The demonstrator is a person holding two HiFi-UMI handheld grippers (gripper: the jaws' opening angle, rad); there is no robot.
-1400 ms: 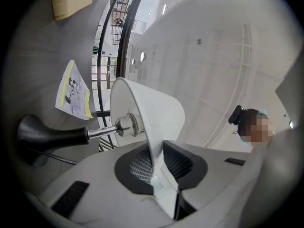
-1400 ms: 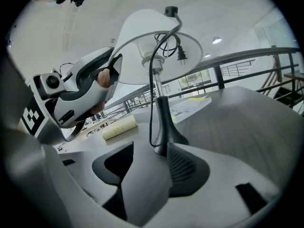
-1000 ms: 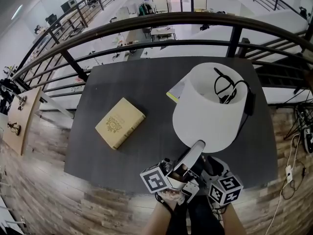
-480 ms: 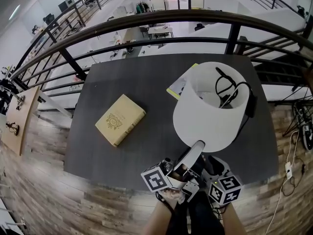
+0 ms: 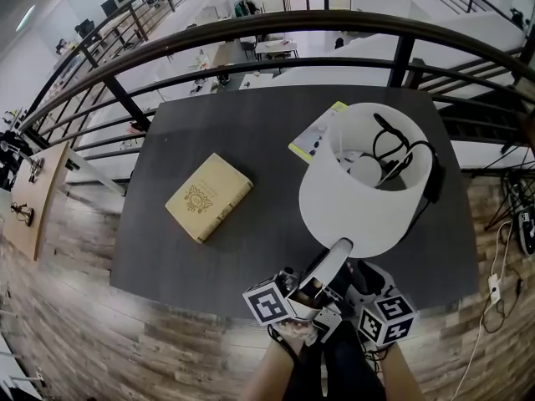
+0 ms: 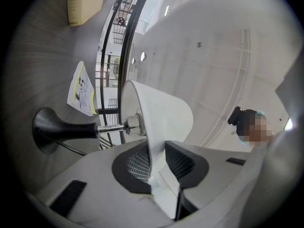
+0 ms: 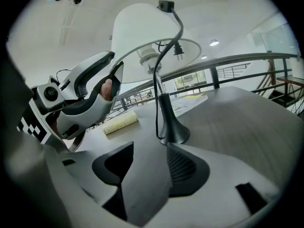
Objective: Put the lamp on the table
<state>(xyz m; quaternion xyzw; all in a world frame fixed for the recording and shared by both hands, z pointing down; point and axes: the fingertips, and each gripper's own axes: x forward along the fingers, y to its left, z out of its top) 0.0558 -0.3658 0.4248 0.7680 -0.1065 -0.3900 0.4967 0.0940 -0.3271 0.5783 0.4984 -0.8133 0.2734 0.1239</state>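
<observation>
lampshade (image 5: 351,211) holds a bulb (image 5: 364,170) and looped black cord (image 5: 389,169).

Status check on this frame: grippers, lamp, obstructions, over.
Left gripper jaws just opening, white lampshade rim loose between them; right gripper open, empty. Black-based lamp standing on dark grey table. Tan book well clear.

Top-down head cam; lamp (image 5: 359,199) in all 3

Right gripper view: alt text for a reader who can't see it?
A white-shaded lamp stands on the dark table, a tan book behind it. The left gripper has the shade's rim between its jaws, which have just been opening; the right gripper's own jaws stand apart and empty.
</observation>
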